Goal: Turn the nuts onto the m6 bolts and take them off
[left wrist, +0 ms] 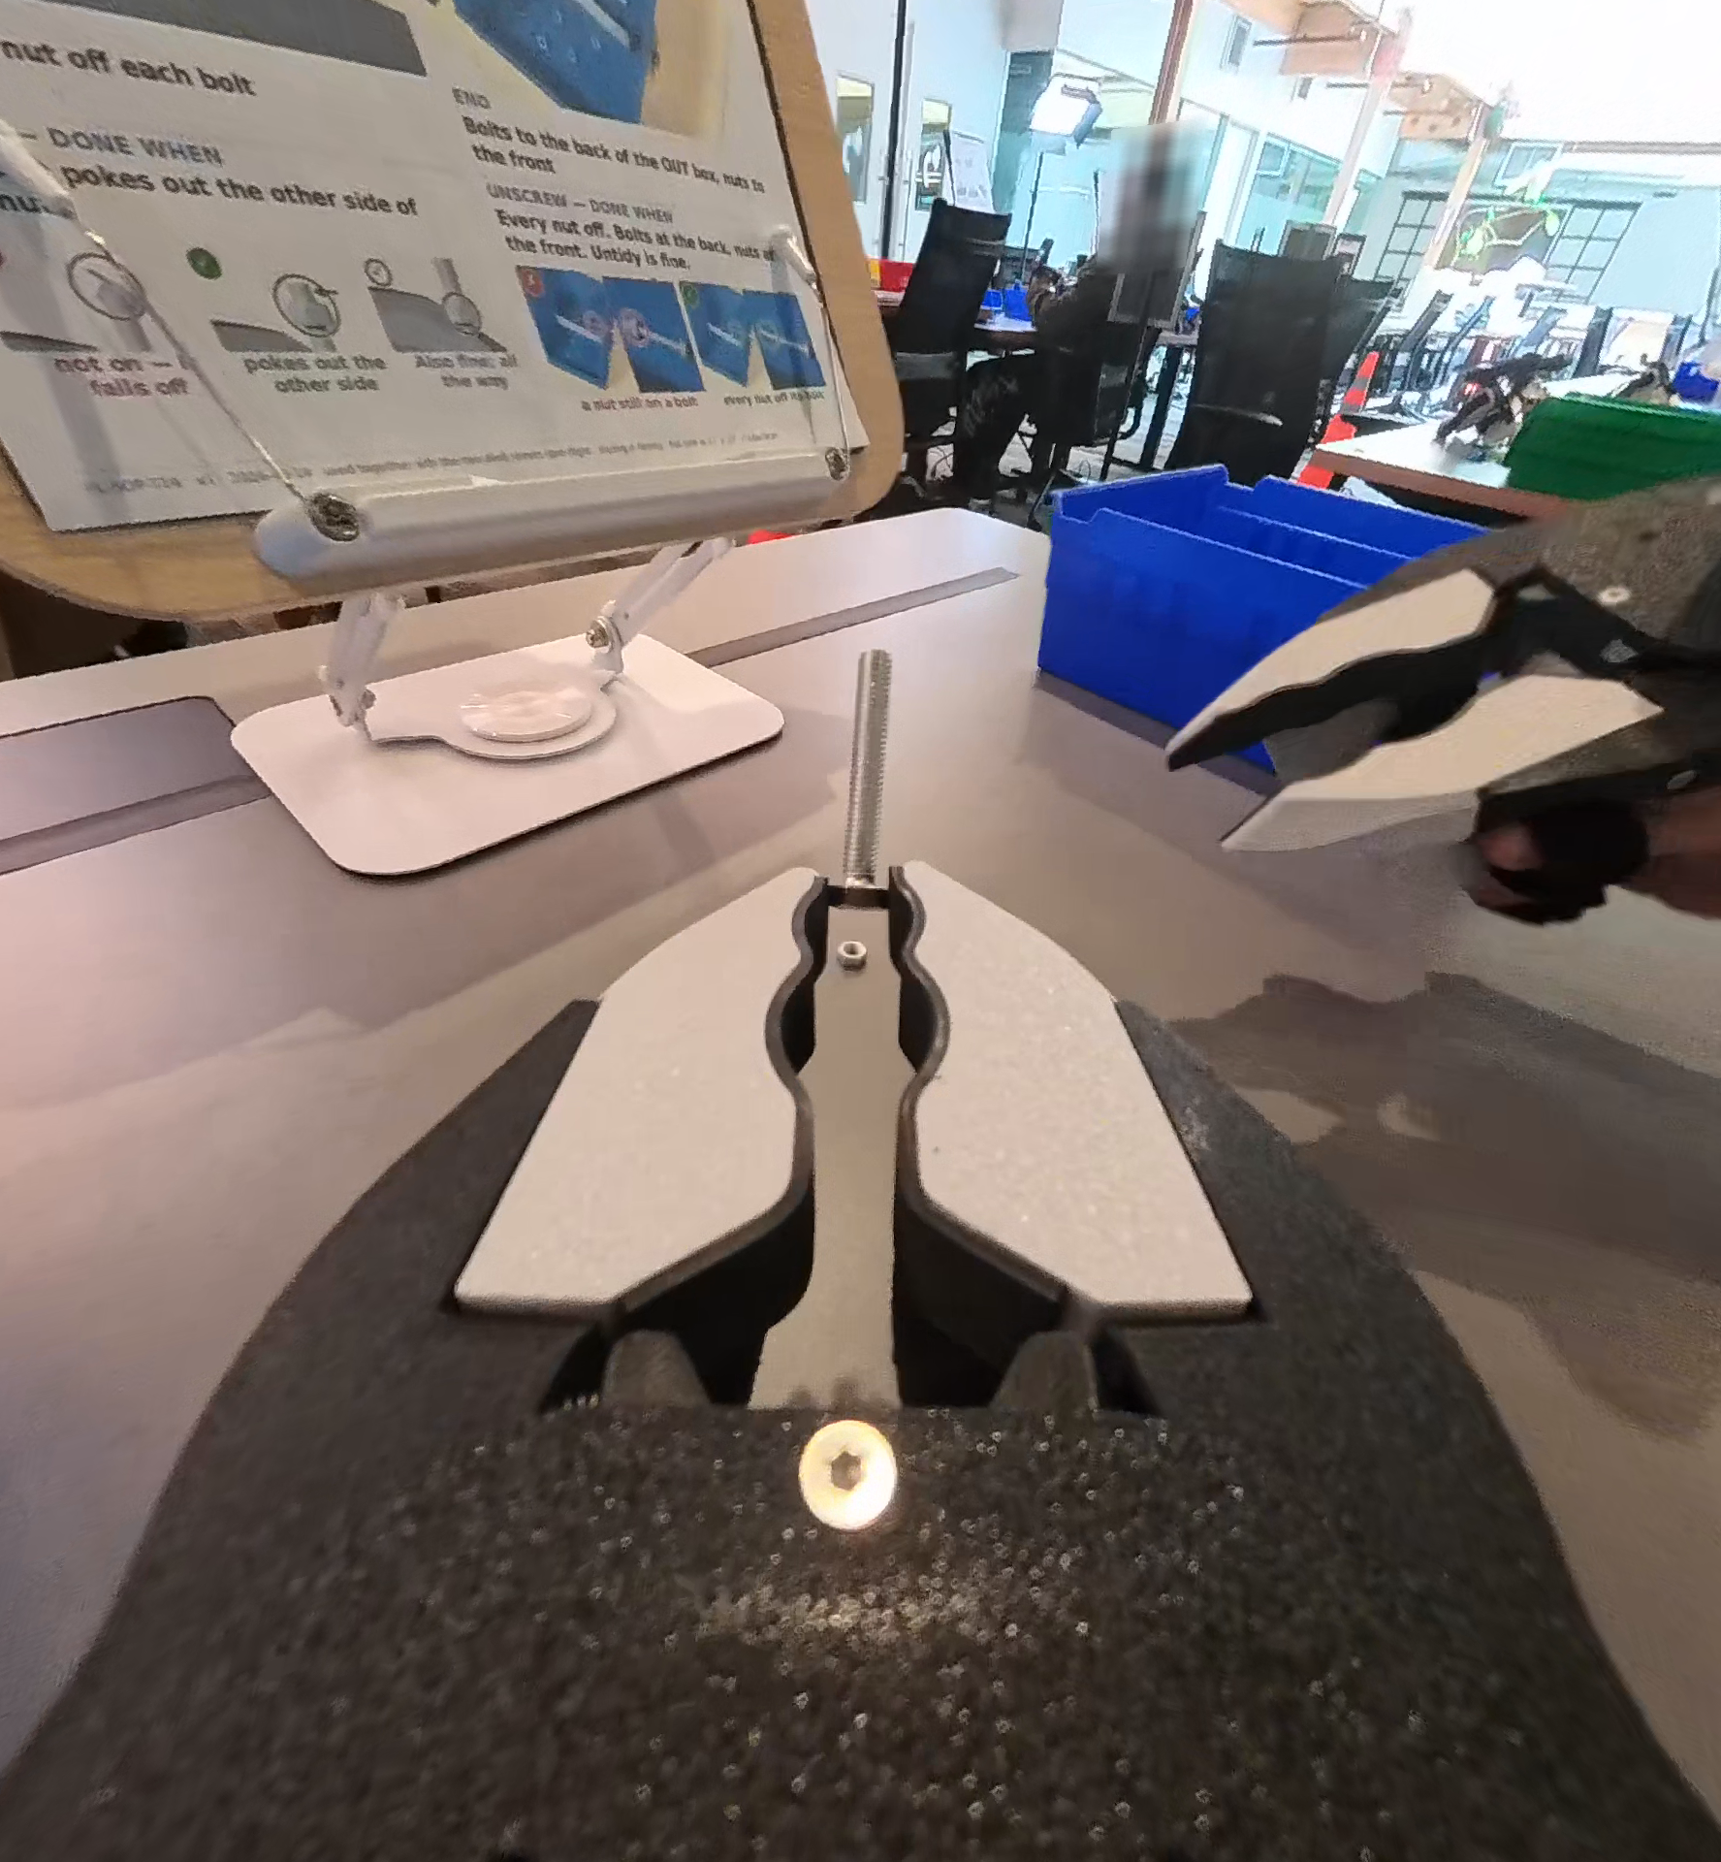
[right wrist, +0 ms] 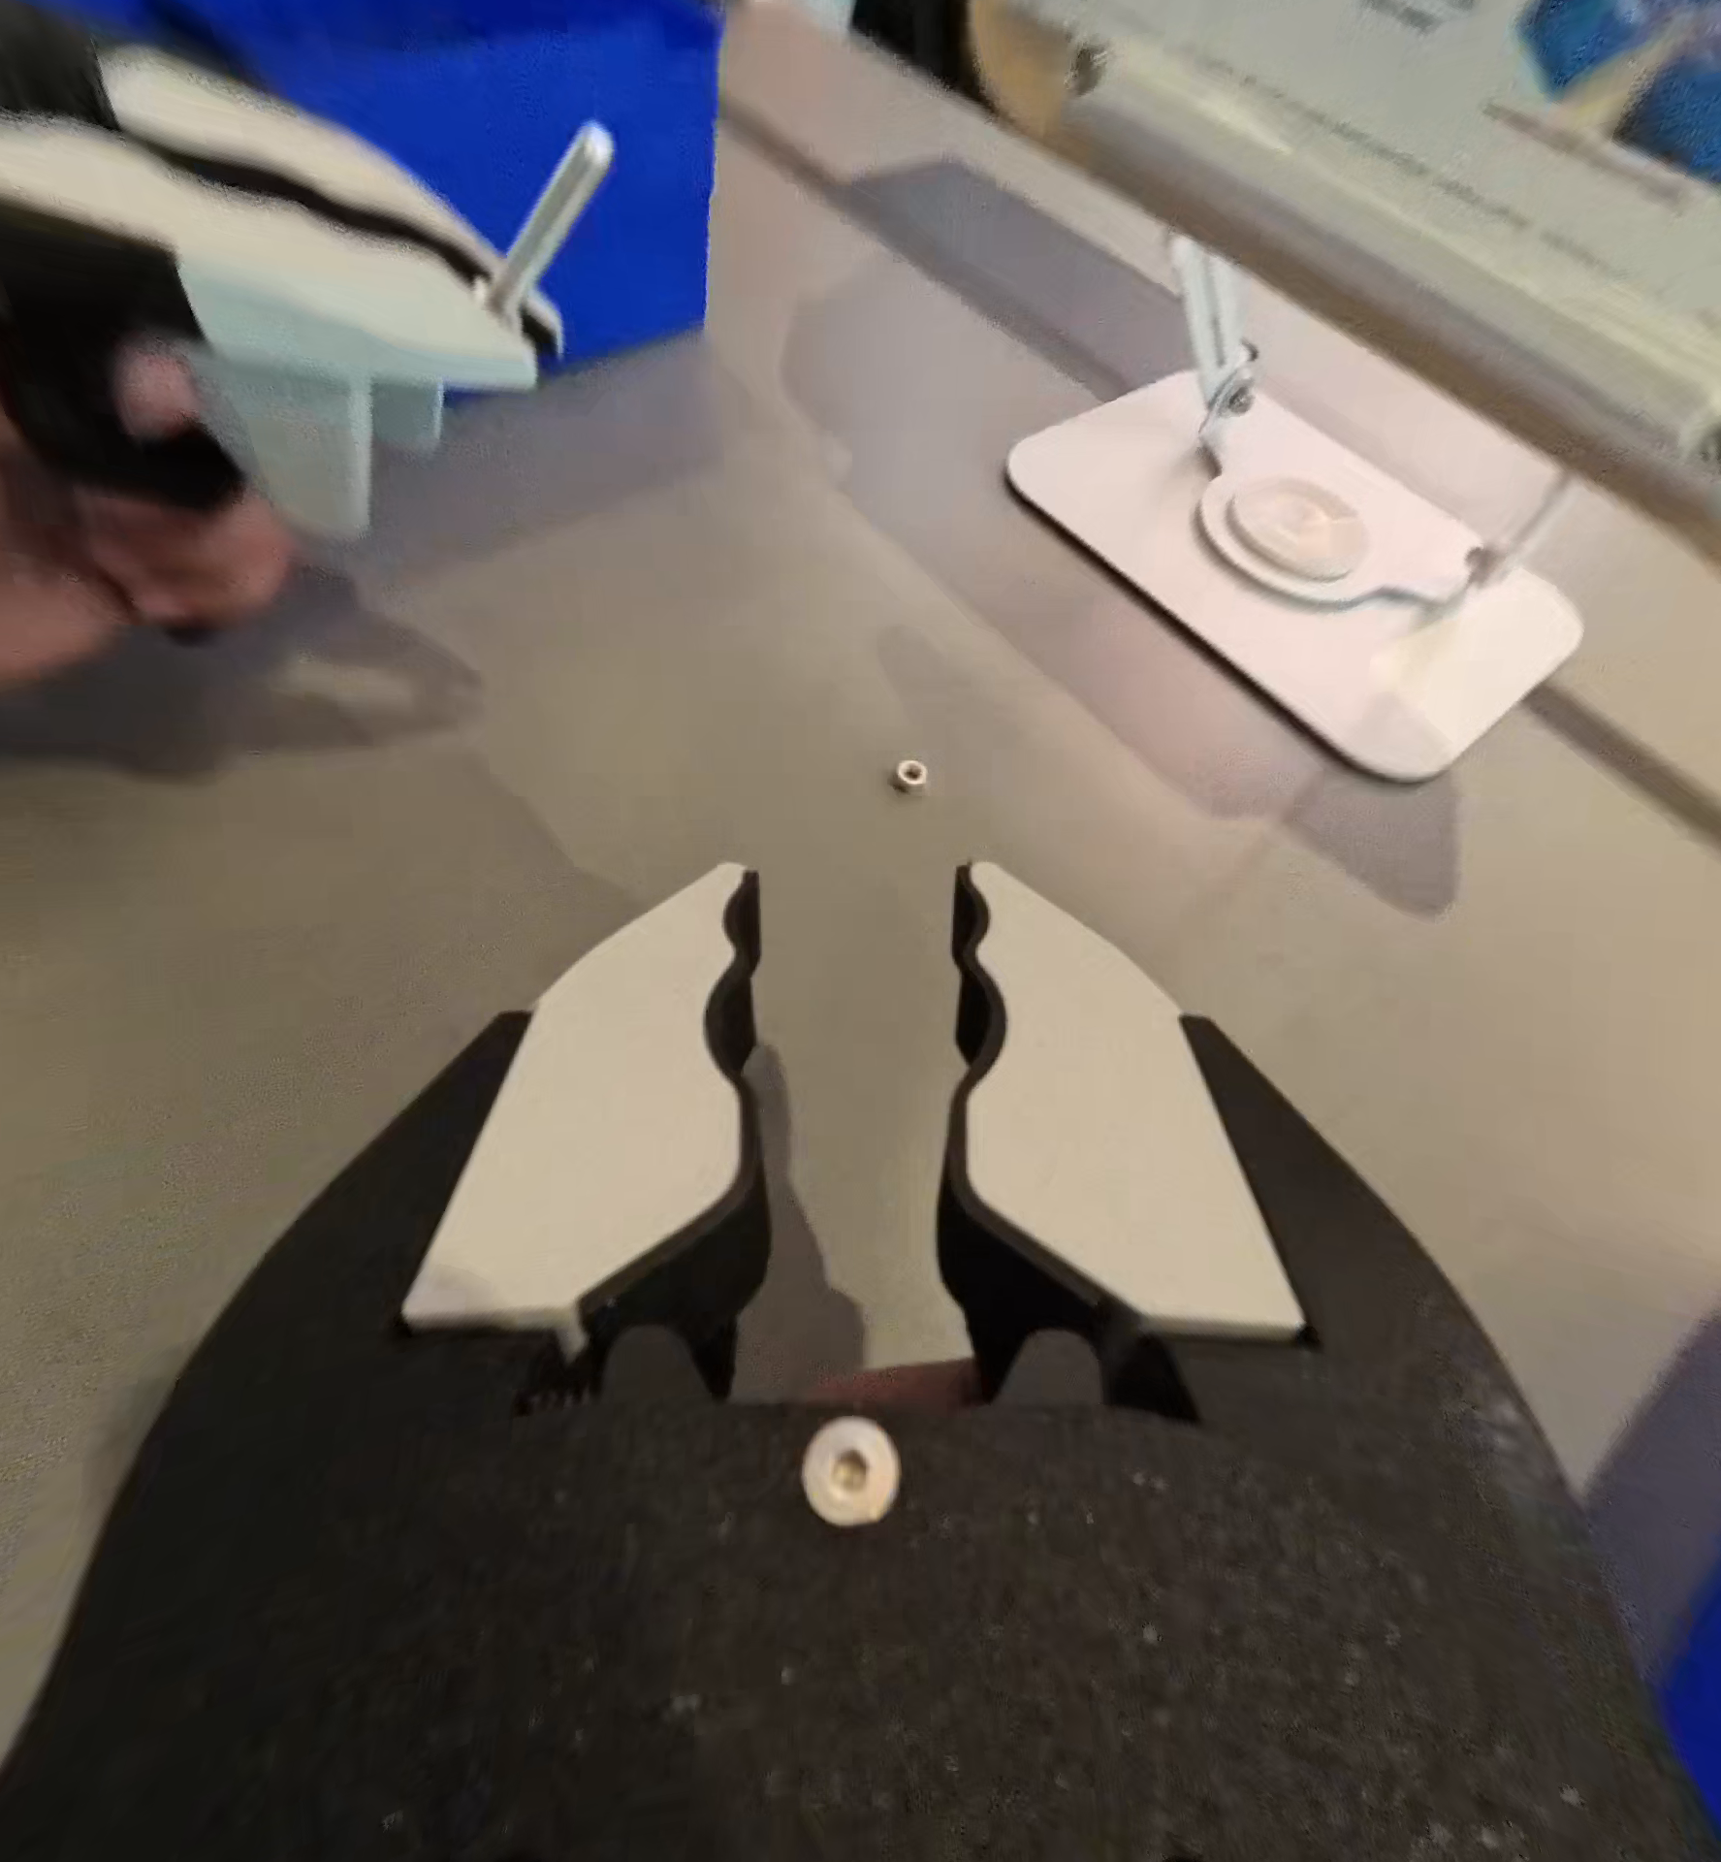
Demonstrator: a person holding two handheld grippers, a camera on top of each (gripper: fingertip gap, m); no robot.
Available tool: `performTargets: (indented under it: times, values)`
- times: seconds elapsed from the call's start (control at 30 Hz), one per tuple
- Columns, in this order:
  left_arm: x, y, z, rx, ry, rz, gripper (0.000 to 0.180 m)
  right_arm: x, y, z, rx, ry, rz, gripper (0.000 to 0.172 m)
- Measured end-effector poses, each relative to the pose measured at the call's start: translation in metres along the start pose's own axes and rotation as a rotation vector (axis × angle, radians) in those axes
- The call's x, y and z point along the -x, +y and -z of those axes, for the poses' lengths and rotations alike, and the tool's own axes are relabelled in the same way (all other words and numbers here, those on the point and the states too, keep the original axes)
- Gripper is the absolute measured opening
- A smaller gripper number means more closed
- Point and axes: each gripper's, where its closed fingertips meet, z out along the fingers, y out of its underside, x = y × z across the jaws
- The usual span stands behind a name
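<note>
1. The left claw is gripping a silver bolt by its head, both tips pressing on it, with the threaded shank pointing forward and up, away from the claw.
2. In the right wrist view the same bolt is sticking out of the left claw at the upper left, in front of a blue bin.
3. A small silver nut is lying on the grey desk, free of the bolt and of both claws.
4. In the left wrist view the nut is showing through the gap between the left claw's fingers, on the desk below them.
5. The right claw is standing open with nothing between its pads, hovering above the desk just short of the nut.
6. In the left wrist view the right claw is coming in from the right edge, in front of the blue bin, with a hand holding it from below.
7. A white stand is sitting on the desk beyond the bolt, carrying a wooden board with a printed sheet clipped to it.
8. The right wrist view is somewhat blurred.
</note>
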Motion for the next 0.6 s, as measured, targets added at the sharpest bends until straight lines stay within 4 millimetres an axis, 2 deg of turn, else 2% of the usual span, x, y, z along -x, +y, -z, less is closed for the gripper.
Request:
performTargets:
  times: [0.1, 0.2, 0.33, 0.47, 0.6]
  values:
    - [0.005, -0.001, 0.002, -0.013, 0.006, 0.029, 0.011, 0.002, -0.005, -0.03, 0.196, -0.053, 0.269, 0.032]
    - [0.011, 0.001, 0.004, -0.008, -0.005, 0.047, 0.01, 0.005, 0.001, -0.066, 0.334, -0.215, 0.425, 0.032]
    - [0.015, 0.002, 0.005, -0.001, -0.015, 0.063, 0.011, -0.013, 0.018, -0.093, 0.51, -0.333, 0.626, 0.025]
    - [0.021, 0.001, 0.007, -0.007, -0.014, 0.097, 0.01, -0.023, 0.024, -0.108, 0.583, -0.421, 0.693, 0.021]
    - [0.029, 0.003, 0.008, -0.004, -0.01, 0.14, 0.01, -0.015, 0.019, -0.117, 0.582, -0.514, 0.63, 0.021]
